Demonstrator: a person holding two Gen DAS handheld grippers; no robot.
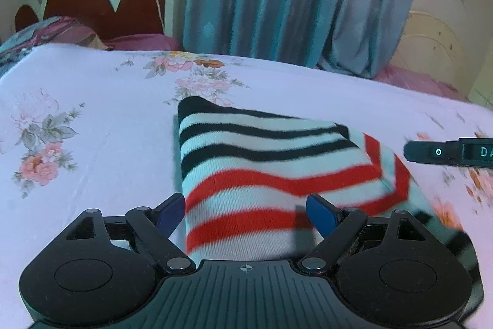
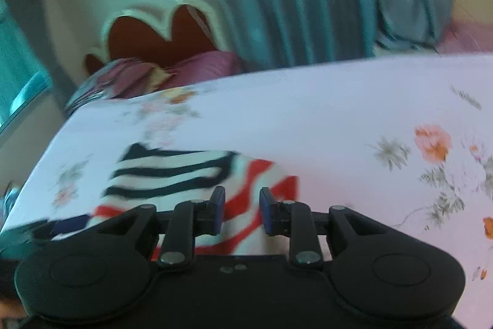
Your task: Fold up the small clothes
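On the floral bedsheet (image 1: 92, 100), the striped garment (image 1: 262, 162) lies folded near its middle. My left gripper (image 1: 246, 213) hovers spread wide over the garment's near end; my right gripper (image 2: 242, 210) stands parted, grasping nothing, at its red-striped edge.

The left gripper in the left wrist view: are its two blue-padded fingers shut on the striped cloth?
No: the left gripper stands open, with the striped black, red and white cloth lying between its spread fingers.
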